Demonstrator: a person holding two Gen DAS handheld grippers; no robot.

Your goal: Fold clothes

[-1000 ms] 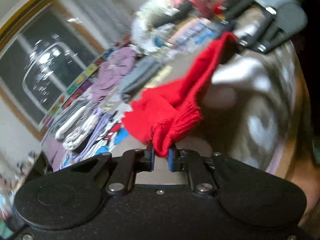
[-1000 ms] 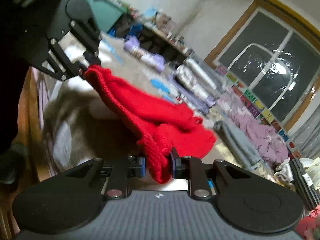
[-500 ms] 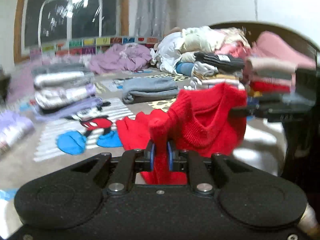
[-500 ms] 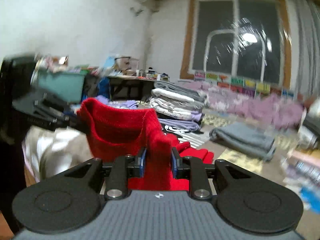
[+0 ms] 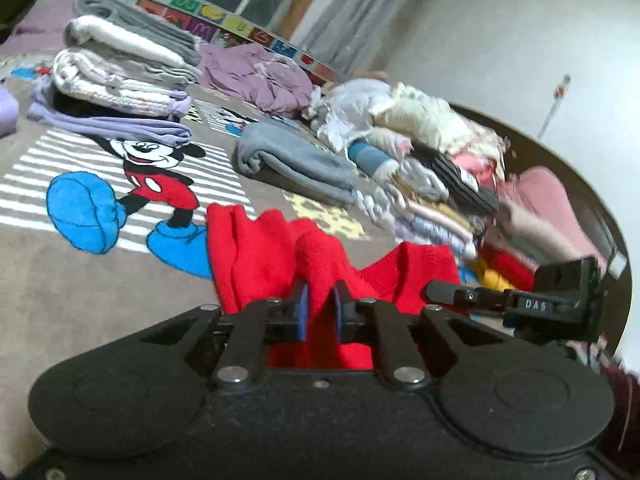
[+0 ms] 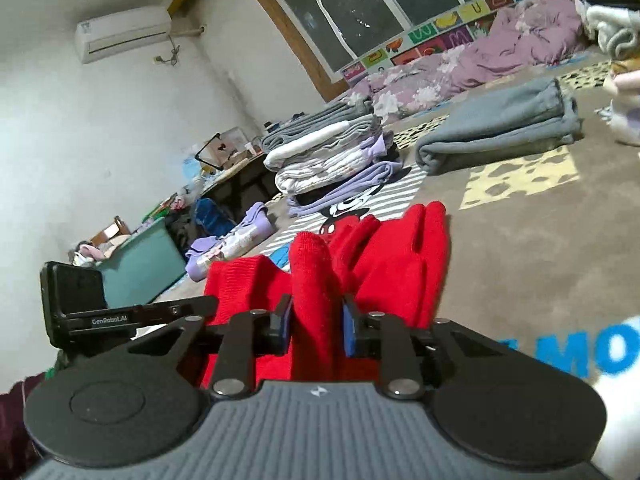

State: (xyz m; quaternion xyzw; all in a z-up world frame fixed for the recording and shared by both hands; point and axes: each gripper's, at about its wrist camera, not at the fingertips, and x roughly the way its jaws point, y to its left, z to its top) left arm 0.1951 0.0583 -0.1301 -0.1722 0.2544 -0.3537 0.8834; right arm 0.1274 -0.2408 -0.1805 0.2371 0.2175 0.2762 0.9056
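Note:
A red knit garment [image 5: 256, 252] lies partly on the carpet and partly bunched between my grippers. My left gripper [image 5: 319, 312] is shut on a fold of it. My right gripper [image 6: 316, 322] is shut on another fold of the same red garment [image 6: 400, 248]. The two grippers are close side by side: the right gripper shows at the right of the left wrist view [image 5: 520, 304], and the left gripper shows at the left of the right wrist view [image 6: 120, 316]. The part of the garment under the gripper bodies is hidden.
A Mickey Mouse carpet [image 5: 80, 280] covers the floor. A stack of folded clothes [image 5: 116, 80] and a folded grey garment [image 5: 292, 160] lie beyond. A tall pile of clothes [image 5: 432, 168] stands to the right. A purple heap [image 5: 260, 76] lies by the window wall.
Both grippers have swung down and forward with the red garment, from holding it up in the air to low over the carpet. Both stay shut on it.

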